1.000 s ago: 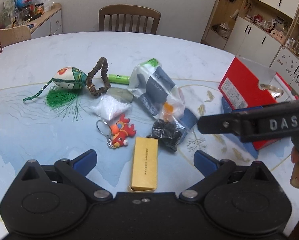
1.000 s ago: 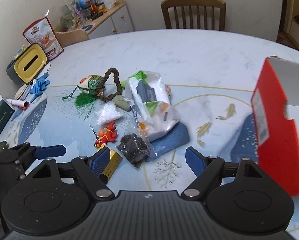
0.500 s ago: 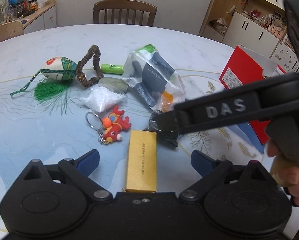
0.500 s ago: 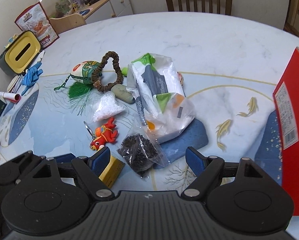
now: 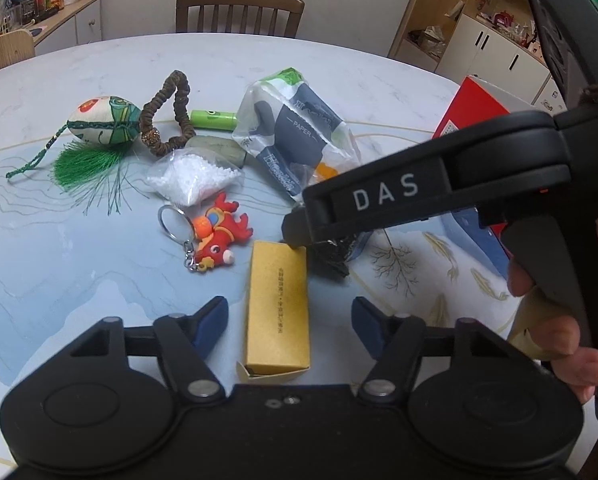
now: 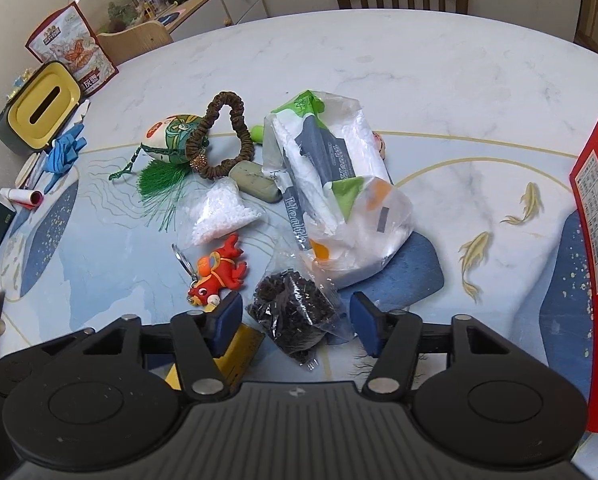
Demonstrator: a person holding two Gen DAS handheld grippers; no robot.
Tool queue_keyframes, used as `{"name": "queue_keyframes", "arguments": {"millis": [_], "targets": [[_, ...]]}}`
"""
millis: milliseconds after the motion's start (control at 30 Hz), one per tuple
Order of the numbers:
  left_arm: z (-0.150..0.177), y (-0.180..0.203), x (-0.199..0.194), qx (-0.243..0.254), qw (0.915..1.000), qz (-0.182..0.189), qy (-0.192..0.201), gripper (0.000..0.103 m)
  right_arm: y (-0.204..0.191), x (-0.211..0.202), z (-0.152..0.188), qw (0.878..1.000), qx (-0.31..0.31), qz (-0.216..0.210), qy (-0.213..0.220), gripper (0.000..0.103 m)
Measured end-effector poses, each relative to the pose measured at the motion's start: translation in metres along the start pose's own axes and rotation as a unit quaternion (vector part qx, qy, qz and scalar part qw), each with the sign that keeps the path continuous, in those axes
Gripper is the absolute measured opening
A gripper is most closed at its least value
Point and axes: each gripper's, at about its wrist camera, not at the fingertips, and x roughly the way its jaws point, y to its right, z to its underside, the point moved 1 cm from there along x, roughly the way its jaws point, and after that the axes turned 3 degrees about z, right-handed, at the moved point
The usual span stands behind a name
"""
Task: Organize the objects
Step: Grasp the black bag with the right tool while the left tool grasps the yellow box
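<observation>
Two claws, left claw [image 5: 289, 326] spread around one yellow box [image 5: 278, 308], right claw [image 6: 295, 322] spread — one dark-bead bag [image 6: 293, 312] between.

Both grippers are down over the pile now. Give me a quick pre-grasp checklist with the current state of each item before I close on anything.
1. Left gripper open: ok, fingers spread.
2. Yellow box between the left fingers: ok, lying lengthwise in the gap, untouched.
3. Right gripper open: ok.
4. Bag of black bits between the right fingers: ok, though its loose plastic spreads toward the right finger.
5. Grippers clear of each other: not ok; in the left view the right gripper's tip sits at the box's far end.
6. Red box open and reachable: cannot tell.
</observation>
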Motion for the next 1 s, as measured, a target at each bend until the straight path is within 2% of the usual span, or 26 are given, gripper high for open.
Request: {"name": "queue_keyframes", "arguments": {"millis": [167, 367, 500, 1000], "targets": [[0.001, -0.003, 0.000, -0.011, 0.9999, 0.005, -0.005, 0.053, 0.001, -0.002, 0.000, 1.000, 0.008, -0.002, -0.001, 0.043], [0.001, -0.004, -0.001, -0.014, 0.9999, 0.001, -0.008, 0.042, 0.002, -0.004, 0.002, 1.000, 0.014, -0.004, -0.002, 0.034], [0.003, -0.006, -0.002, -0.020, 0.9998, 0.002, -0.008, 0.030, 0.003, -0.007, 0.004, 1.000, 0.013, -0.003, 0.000, 0.031], [-0.001, 0.000, -0.012, -0.021, 0.9997, 0.004, -0.009, 0.028, 0.012, -0.042, 0.010, 0.999, 0.033, -0.008, 0.024, 0.026]]}}
